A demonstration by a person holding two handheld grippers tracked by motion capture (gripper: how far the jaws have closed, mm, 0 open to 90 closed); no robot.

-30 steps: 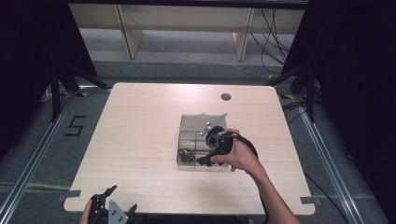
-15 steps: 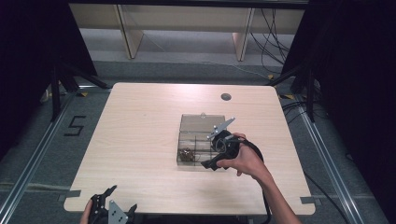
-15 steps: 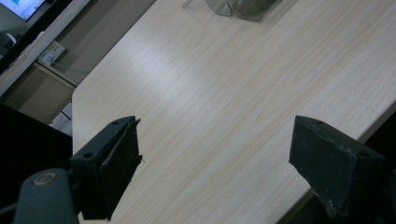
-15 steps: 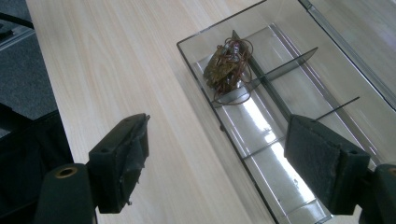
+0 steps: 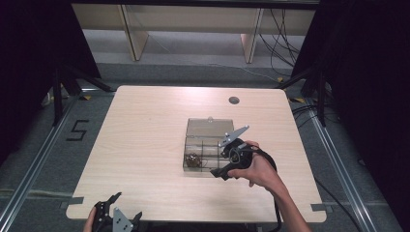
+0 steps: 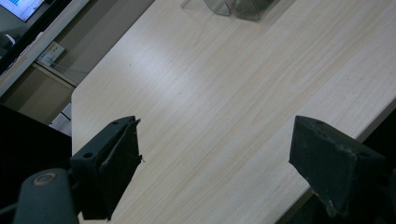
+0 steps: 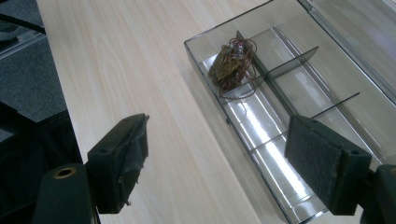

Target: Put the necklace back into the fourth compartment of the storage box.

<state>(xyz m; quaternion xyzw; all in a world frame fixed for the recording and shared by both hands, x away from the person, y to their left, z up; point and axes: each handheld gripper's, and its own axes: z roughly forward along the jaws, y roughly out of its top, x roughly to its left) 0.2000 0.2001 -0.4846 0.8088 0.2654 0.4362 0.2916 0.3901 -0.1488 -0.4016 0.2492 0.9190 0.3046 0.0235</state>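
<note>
A clear plastic compartment box (image 5: 209,129) stands right of the table's middle, its lid folded open at the back. A brownish tangle of thin wire (image 5: 194,159) lies in its front-left compartment; the same tangle (image 7: 232,61) shows in the box (image 7: 280,144) in the right gripper view. A hand holds my right gripper (image 5: 221,166) at the box's front-right corner. That gripper (image 7: 224,163) is open, with nothing between its jaws. My left gripper (image 5: 123,209) hovers at the table's front-left edge. It (image 6: 215,172) is open and empty over bare wood.
The light wooden table (image 5: 145,145) has a round cable hole (image 5: 234,100) near its back edge. The box's other compartments look empty. A corner of the box (image 6: 243,7) is far ahead in the left gripper view. Dark floor surrounds the table.
My right gripper has drawn back from above the box toward its front-right corner and dropped lower. The left gripper has stayed where it was.
</note>
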